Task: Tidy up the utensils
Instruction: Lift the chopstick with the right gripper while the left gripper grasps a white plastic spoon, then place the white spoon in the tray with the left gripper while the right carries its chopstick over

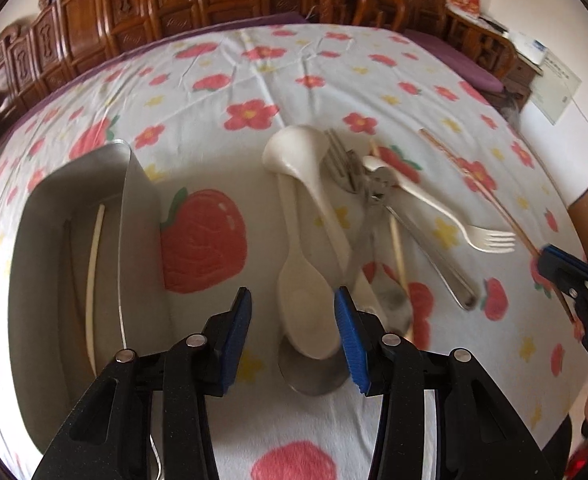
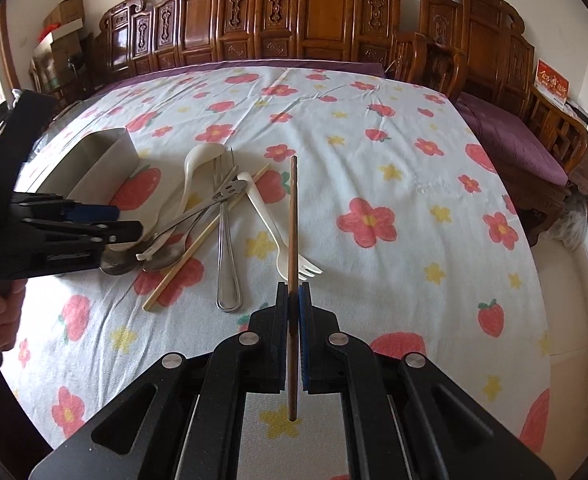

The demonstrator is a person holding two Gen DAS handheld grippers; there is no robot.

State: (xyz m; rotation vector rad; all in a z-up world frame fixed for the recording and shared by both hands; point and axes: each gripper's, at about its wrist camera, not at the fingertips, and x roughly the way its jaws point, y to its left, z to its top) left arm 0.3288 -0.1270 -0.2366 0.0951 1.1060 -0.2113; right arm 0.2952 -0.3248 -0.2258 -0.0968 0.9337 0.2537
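1. Brown chopstick [image 2: 293, 216] clamped upright-ish between the pads of the right gripper [image 2: 293, 292], jaws closed fully on it, gripped low on the shaft with a short tail below and most of the length projecting forward over the cloth. Probably light, stiff and smooth; likely to pivot in a grip this far off centre, so better taken nearer the middle.
2. Cream plastic spoon [image 1: 308, 300] lying bowl-up just ahead of the left gripper [image 1: 292, 300], jaws about half open, holding nothing, bowl roughly between the pads but not touched. Likely light and rigid; handle the surer hold, since the curved bowl looks apt to slip.
3. Beneath that bowl, a metal spoon [image 1: 314, 376], probably heavier and slick.
4. Further out, a tangled pile: white ladle [image 1: 298, 152], metal fork [image 2: 226, 240], white plastic fork [image 2: 270, 224], pale chopstick [image 2: 202, 240]; crossed handles, so lifting one may drag others.
5. Metal tray [image 1: 138, 184] to the left, one pale stick [image 1: 92, 280] inside.
6. Flowered tablecloth [image 2: 374, 160] under everything, soft and wrinkled.
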